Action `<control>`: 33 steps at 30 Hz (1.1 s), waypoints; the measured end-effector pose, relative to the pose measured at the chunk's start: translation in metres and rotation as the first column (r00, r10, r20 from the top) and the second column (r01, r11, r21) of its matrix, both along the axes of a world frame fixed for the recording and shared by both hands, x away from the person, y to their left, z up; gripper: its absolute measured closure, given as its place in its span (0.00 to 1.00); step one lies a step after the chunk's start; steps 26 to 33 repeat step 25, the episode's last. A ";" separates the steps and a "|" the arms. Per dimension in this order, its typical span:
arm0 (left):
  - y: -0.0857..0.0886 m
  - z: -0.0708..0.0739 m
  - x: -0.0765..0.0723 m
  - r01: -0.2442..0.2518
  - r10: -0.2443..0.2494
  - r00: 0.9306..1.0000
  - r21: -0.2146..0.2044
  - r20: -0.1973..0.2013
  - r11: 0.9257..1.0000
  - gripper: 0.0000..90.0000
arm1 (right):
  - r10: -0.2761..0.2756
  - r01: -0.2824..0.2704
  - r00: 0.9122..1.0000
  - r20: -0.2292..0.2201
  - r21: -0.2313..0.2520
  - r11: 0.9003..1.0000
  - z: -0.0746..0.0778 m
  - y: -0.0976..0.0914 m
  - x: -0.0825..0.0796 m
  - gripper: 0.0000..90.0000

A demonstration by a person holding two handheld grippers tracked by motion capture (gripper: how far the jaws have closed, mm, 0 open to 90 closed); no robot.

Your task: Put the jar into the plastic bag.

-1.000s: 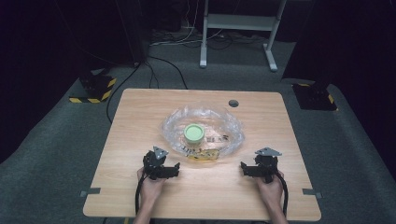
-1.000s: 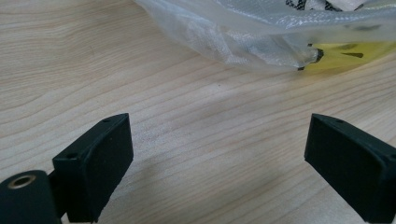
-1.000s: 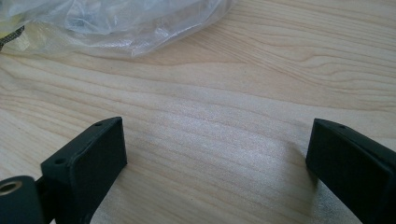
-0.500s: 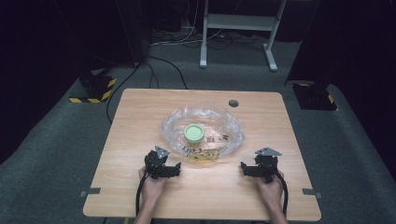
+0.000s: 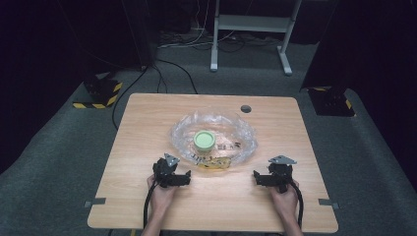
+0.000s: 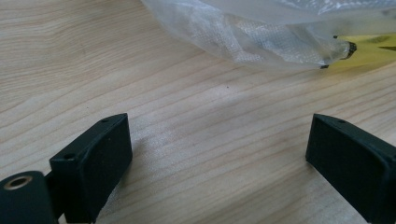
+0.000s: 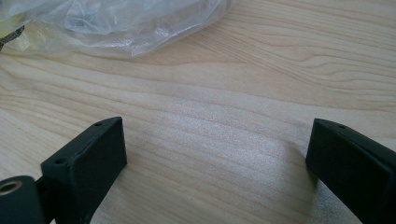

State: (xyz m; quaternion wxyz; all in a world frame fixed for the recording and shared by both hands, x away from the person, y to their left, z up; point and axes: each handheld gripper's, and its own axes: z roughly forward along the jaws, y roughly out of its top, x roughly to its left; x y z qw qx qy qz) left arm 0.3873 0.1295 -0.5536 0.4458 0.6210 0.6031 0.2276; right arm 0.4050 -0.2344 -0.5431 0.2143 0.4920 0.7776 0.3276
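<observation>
I have my left gripper [image 5: 183, 178] and my right gripper [image 5: 259, 178] resting low over the table [image 5: 147, 123], one to each side, both with their jaws spread wide and nothing between them but bare wood. I hold them apart like this so each can come at a different edge of the plastic bag [image 5: 243, 142] that lies just ahead of them and between the two.

From my left gripper, the bag's near edge [image 6: 261, 44] sits ahead and a little to the right, crumpled flat on the wood, with something yellow [image 6: 373, 46] showing through the film at the far right. From my right gripper, the bag [image 7: 140, 28] lies ahead and off to the left, well short of the jaws. Neither gripper touches it.

Farther in, past the near edge, a jar with a green lid [image 5: 203, 140] stands upright in the middle of the bag, which lies spread around it like a loose ring.

I judge the work in hand to be the bag and what it holds, and that nothing has been grasped yet. The thin film looks slippery and limp, so I expect a pinch at a fold near the edge to hold better than one on the flat sheet.
</observation>
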 end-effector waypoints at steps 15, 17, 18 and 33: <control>-0.001 -0.001 0.001 -0.003 0.003 1.000 0.003 0.010 1.000 0.07 | 0.000 0.000 1.000 0.000 0.000 1.000 0.000 0.000 0.000 0.05; -0.001 -0.001 0.001 -0.004 0.004 1.000 0.002 0.011 1.000 0.07 | 0.000 0.000 1.000 0.000 0.000 1.000 0.000 0.000 0.000 0.05; -0.001 -0.001 0.001 -0.004 0.004 1.000 0.002 0.010 1.000 0.07 | 0.000 0.000 1.000 0.000 0.000 1.000 0.000 0.000 0.000 0.05; -0.001 -0.001 0.000 0.013 -0.013 1.000 0.015 -0.013 1.000 0.03 | -0.001 0.001 1.000 0.000 0.001 1.000 0.000 0.000 0.000 0.05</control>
